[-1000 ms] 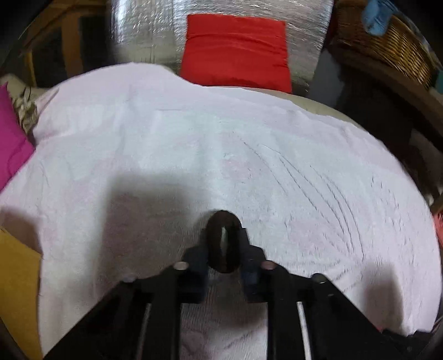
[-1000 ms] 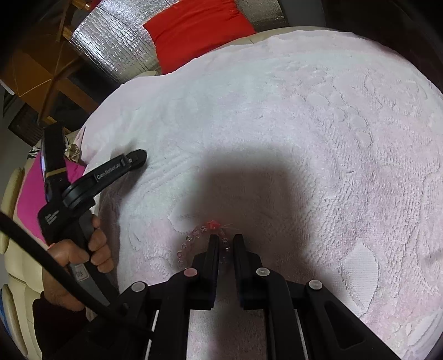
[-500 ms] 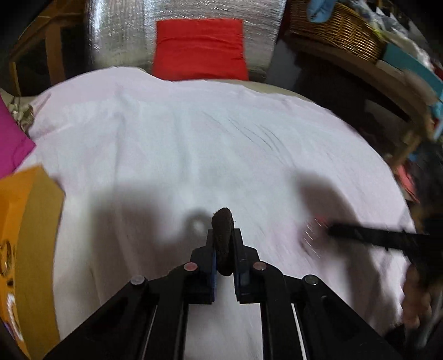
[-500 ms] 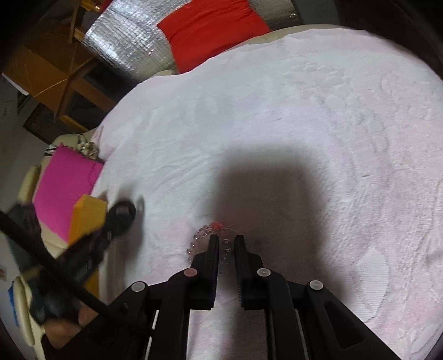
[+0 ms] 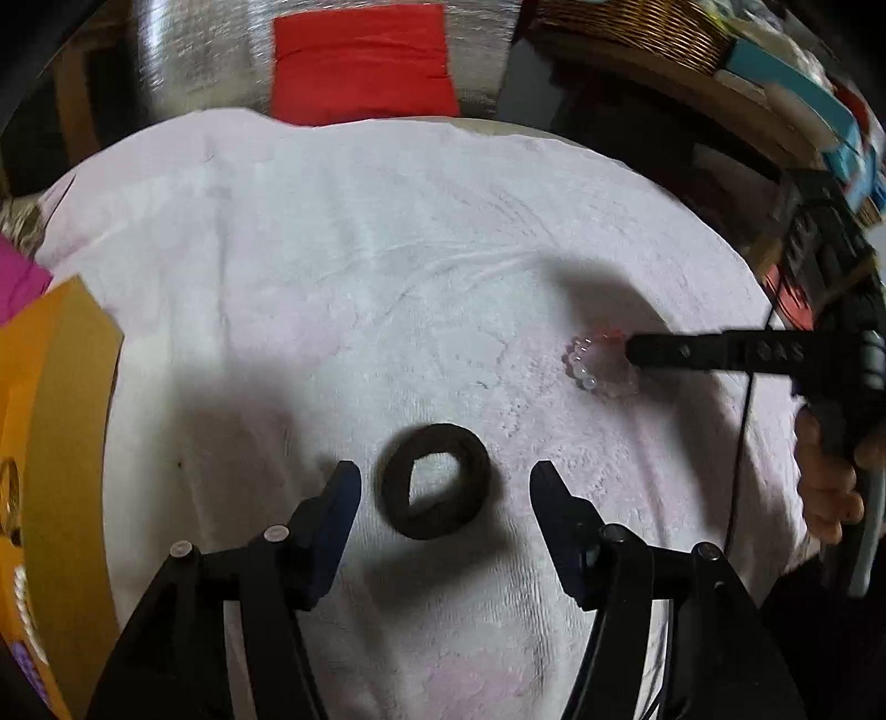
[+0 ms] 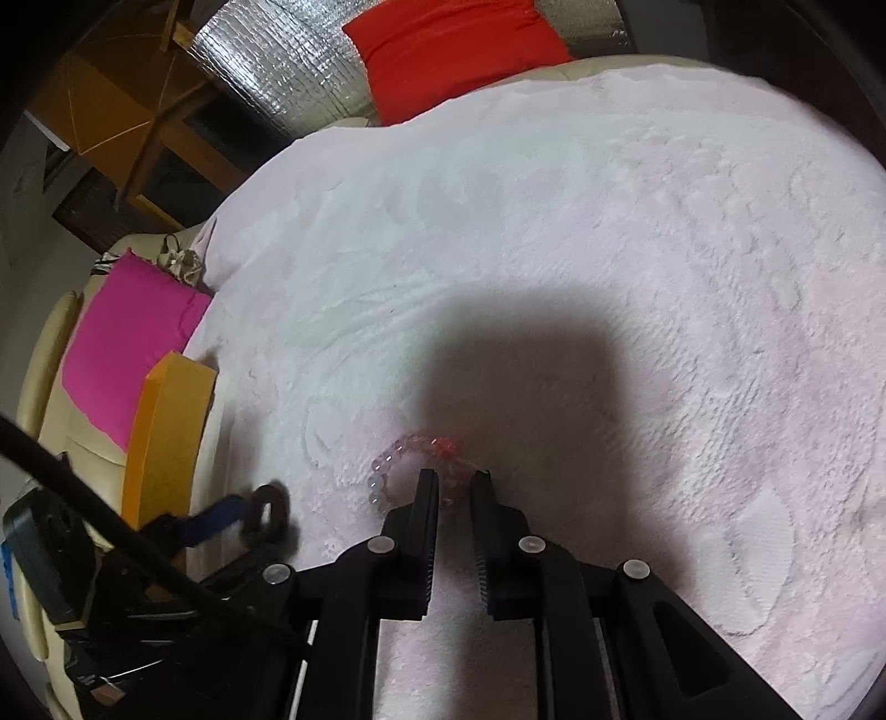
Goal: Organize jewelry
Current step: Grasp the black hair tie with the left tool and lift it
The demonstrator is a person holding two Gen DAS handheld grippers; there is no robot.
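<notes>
A dark brown hair tie (image 5: 482, 482) lies flat on the white towel (image 5: 387, 249). It rests between the fingers of my left gripper (image 5: 443, 471), whose jaws are opening and touch nothing. The right wrist view shows that gripper (image 6: 260, 526) and the tie (image 6: 277, 501) at the lower left. A clear pink bead bracelet (image 6: 387, 465) with a red bead lies on the towel (image 6: 609, 221). My right gripper (image 6: 454, 476) pinches its near side, jaws easing open slightly with beads between them. In the left wrist view the right gripper (image 5: 631, 349) reaches the bracelet (image 5: 578, 368) from the right.
An orange box (image 5: 55, 443) stands at the towel's left edge, also seen as the orange box (image 6: 166, 432) beside a pink cloth (image 6: 127, 343). A red cushion (image 5: 360, 61) and a wicker basket (image 5: 637, 27) sit at the back. A person's hand (image 5: 830, 487) holds the right gripper.
My left gripper carried the hair tie sideways over the towel, then opened; the tie now lies flat between its fingers. My right gripper stayed on the bracelet.
</notes>
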